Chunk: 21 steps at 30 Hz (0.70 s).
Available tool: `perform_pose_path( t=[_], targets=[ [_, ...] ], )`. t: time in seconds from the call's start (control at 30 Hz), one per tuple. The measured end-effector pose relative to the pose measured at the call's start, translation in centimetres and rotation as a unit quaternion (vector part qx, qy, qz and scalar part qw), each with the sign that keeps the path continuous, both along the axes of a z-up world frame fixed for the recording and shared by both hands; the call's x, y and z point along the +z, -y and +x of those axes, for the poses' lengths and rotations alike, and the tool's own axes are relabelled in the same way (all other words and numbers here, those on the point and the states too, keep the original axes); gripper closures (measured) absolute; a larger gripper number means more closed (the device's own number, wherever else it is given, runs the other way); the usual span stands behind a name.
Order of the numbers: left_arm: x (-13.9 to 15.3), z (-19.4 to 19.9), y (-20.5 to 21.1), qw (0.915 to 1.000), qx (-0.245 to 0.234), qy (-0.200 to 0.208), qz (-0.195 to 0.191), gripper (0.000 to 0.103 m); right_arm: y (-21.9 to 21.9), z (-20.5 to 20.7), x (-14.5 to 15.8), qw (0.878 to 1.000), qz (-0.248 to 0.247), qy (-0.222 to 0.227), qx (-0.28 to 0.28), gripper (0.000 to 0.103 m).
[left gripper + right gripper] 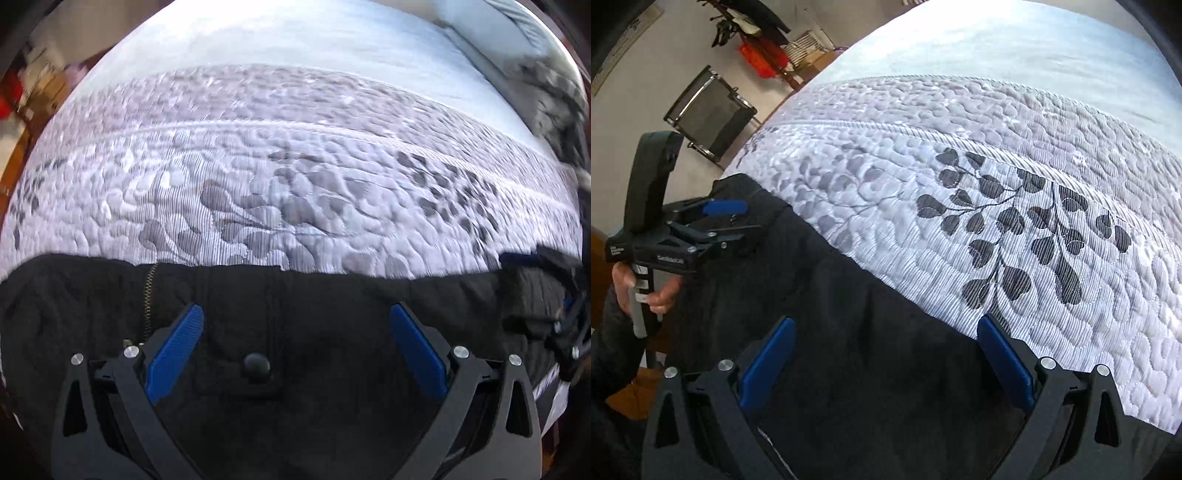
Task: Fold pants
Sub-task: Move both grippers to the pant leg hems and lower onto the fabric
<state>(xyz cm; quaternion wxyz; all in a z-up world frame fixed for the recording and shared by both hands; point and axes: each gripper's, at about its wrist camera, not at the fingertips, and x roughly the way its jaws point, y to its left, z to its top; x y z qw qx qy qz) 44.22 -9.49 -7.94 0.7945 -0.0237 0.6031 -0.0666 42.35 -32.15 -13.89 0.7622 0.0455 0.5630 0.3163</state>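
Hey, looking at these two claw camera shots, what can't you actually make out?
- Pants: legs and hems cut off by the bottom edge in both wrist views.
- Room clutter: motion-blurred in the left wrist view.
- Right claw: blurred at the left wrist view's edge; open in its own view.
- Left claw: seen side-on.

Two wrist fisheyes, close over bed edge.
Both face forward across black pants (295, 295) onto quilted mattress (997, 166); right view catches left gripper (727, 218).
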Motion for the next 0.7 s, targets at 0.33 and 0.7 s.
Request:
perform_pose_path(
  t=[0.33,0.7],
  targets=[
    [-0.9,1.2,1.4,0.9999,0.013,-0.002,-0.007,0.003,-1.6,-1.1,-2.4,0.998,-0.049,0.023,0.043,0.003],
    [-1.1,3.3,4.9,0.9913,-0.125,-0.006,-0.04,0.003,-1.8,-0.2,-2.8,0.997,-0.052,0.021,0.055,0.01]
  ],
)
